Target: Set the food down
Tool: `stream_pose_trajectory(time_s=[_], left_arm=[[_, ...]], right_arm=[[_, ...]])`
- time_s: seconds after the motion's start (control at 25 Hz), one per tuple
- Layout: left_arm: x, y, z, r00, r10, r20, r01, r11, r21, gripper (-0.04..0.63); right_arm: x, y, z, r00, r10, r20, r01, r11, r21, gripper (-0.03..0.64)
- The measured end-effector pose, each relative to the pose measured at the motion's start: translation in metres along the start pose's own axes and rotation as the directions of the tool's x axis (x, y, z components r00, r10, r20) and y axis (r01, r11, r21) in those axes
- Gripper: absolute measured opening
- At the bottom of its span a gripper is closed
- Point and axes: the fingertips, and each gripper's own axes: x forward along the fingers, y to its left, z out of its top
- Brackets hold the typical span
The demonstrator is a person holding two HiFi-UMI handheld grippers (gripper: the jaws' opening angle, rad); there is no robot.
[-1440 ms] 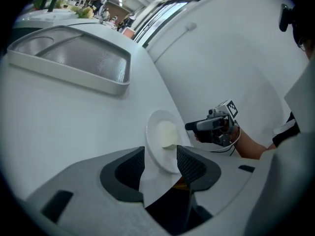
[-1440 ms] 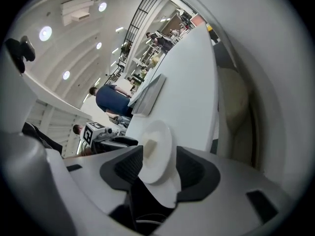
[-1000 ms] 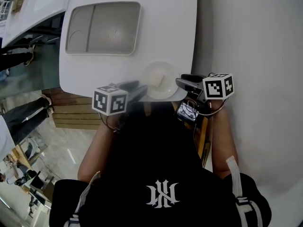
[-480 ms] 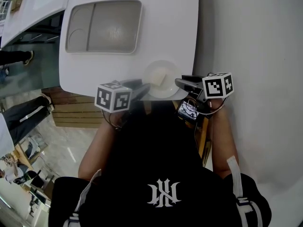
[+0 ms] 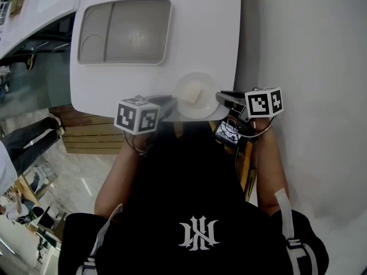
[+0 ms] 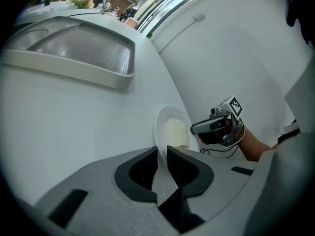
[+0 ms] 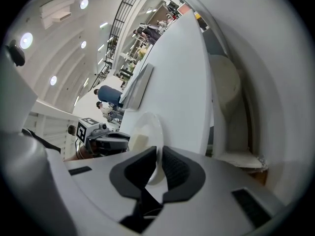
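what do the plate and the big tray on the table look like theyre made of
The plate: likely glazed ceramic or melamine; it is plain white and smooth, with a thin even rim. The tray: probably moulded plastic; it is beige-grey with a dull sheen, rounded corners and two shallow compartments formed in one piece. Looks alone cannot settle either.

The head view looks steeply down on the white rectangular worktop (image 5: 114, 85), which fills the upper centre of its frame. Both tool views ride low and close, facing each other across the small round white plate (image 6: 162, 122), which all three views share.
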Motion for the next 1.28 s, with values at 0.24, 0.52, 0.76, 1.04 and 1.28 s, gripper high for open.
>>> stream_pose_trajectory(time_s=[0.24, 0.52, 0.76, 1.04, 1.28], left_arm=[[0.001, 0.002, -0.004, 1.000, -0.021, -0.015, 0.021, 1.000, -0.007, 0.049], [-0.019, -0.003, 0.007, 0.999, -0.039, 0.006, 0.038, 0.999, 0.012, 0.044], [-0.050, -0.012, 0.026, 0.998, -0.041, 0.054, 0.038, 0.998, 0.048, 0.044], [-0.098, 0.025, 0.076, 0.995, -0.008, 0.099, 0.001, 0.997, 0.073, 0.044], [-0.113, 0.016, 0.085, 0.993, 0.036, 0.114, -0.049, 0.993, 0.110, 0.044]], right_arm=[[-0.003, 0.006, 0.005, 0.998, 0.049, 0.036, -0.051, 0.997, 0.064, 0.020], [-0.010, 0.028, 0.018, 0.998, 0.049, 0.040, -0.050, 0.998, 0.049, 0.020], [-0.018, 0.058, 0.038, 0.992, 0.100, 0.073, -0.104, 0.993, 0.053, 0.018], [0.014, 0.097, 0.100, 0.989, 0.116, 0.094, -0.118, 0.993, 0.016, 0.019], [0.007, 0.112, 0.107, 0.983, 0.139, 0.121, -0.139, 0.990, -0.010, 0.019]])
